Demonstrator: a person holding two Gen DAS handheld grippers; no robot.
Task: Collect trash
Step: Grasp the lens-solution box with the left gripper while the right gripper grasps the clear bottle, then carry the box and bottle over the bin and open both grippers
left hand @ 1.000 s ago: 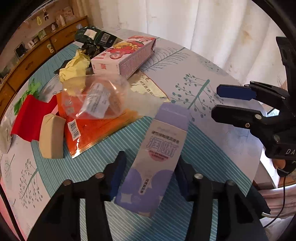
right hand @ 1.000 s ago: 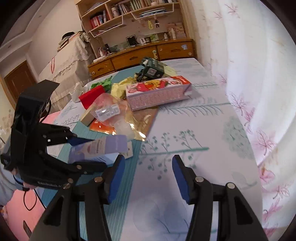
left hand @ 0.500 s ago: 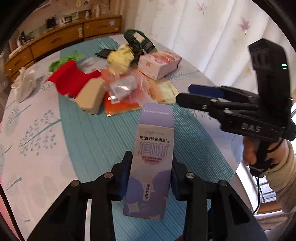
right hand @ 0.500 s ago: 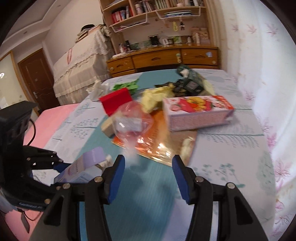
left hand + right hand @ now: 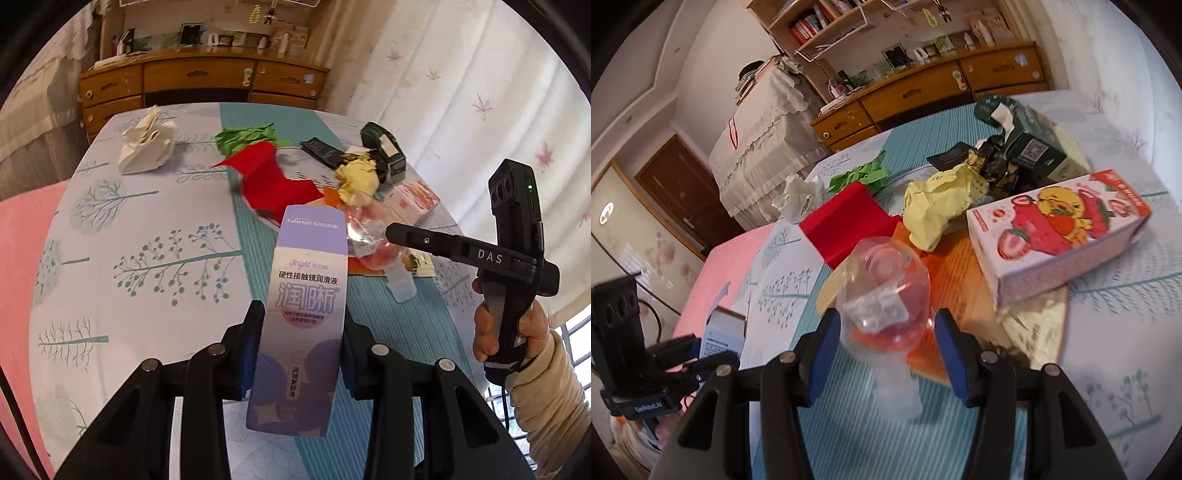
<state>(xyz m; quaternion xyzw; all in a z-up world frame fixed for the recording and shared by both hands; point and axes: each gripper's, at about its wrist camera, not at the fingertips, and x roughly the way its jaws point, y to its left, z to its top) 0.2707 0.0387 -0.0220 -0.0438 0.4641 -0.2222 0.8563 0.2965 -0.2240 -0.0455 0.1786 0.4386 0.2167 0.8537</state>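
My left gripper (image 5: 301, 350) is shut on a tall purple carton (image 5: 303, 321) and holds it upright above the table; it also shows in the right wrist view (image 5: 722, 332). My right gripper (image 5: 886, 350) is open, its blue pads either side of a clear plastic bottle (image 5: 882, 295) lying on an orange foil sheet (image 5: 960, 273). The pads do not touch the bottle. In the left wrist view the right gripper (image 5: 397, 232) reaches over the bottle (image 5: 373, 243).
More trash lies on the table (image 5: 155, 229): a strawberry carton (image 5: 1060, 236), yellow crumpled paper (image 5: 938, 206), a red folded sheet (image 5: 846, 221), green paper (image 5: 860, 175), a dark box (image 5: 1023, 144), white tissue (image 5: 147, 146). Wooden drawers (image 5: 199, 81) stand behind.
My left gripper has lifted the purple carton and pulled back towards the near table edge. My right gripper has moved forward until the clear bottle sits between its pads.
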